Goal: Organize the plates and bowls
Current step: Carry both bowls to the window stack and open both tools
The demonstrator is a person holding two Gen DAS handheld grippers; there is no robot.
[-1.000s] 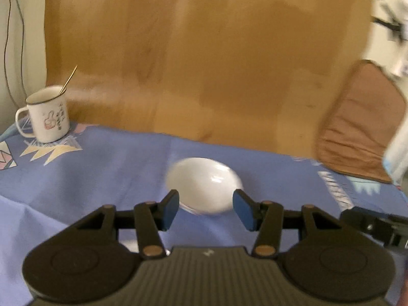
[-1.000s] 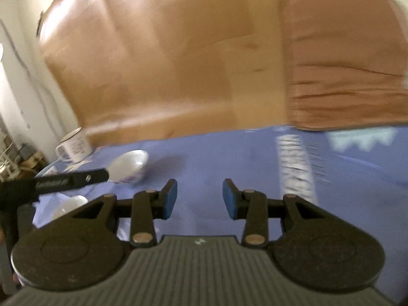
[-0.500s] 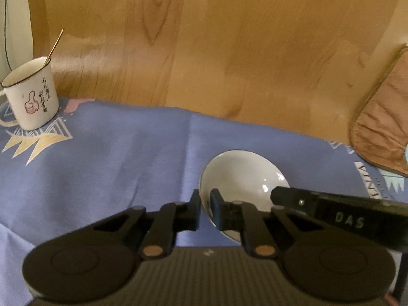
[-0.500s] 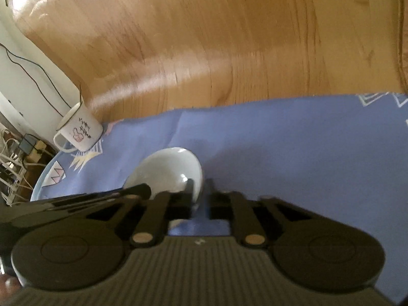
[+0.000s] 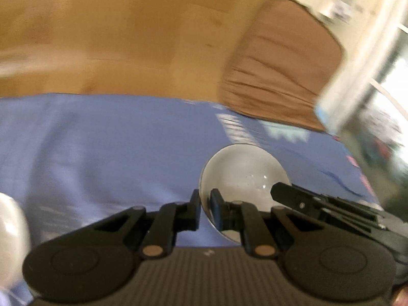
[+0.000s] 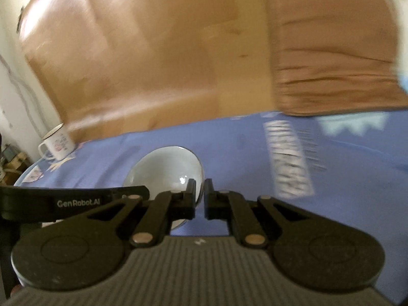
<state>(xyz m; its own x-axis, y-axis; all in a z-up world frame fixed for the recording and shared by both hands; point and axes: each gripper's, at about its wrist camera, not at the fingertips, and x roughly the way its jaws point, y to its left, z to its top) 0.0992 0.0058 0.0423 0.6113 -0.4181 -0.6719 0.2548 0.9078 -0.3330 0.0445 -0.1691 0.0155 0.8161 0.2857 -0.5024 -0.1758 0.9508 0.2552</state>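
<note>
Bowls: 1 white bowl (image 5: 242,170) held up over the blue cloth (image 5: 102,148); a 2nd white rounded thing (image 5: 10,229) at near left edge of left-wrist view, too blurred to name.
Mugs: 1 white enamel mug (image 6: 57,141), far left on cloth, near wood floor (image 6: 153,51).
Cushions: 1 brown cushion (image 6: 331,51), far right, beyond the cloth.
Grippers: 2, both on the same bowl.
Left gripper (image 5: 205,205): jaws nearly closed, pinching bowl's left rim; one pad inside, one outside.
Right gripper (image 6: 200,196): jaws nearly closed too, clamped on bowl's right rim; rim sits in the narrow gap.
Bowl pos: between the 2 grippers, mouth up, tilted a bit; whether it touches the cloth — can't tell.
Pose: both grippers point fwd and slightly down, side by side, fingers converging on opposite rims; right one's finger shows across left view at right, left one's arm across right view at left.
Blur: bkgd smeared in both views.
</note>
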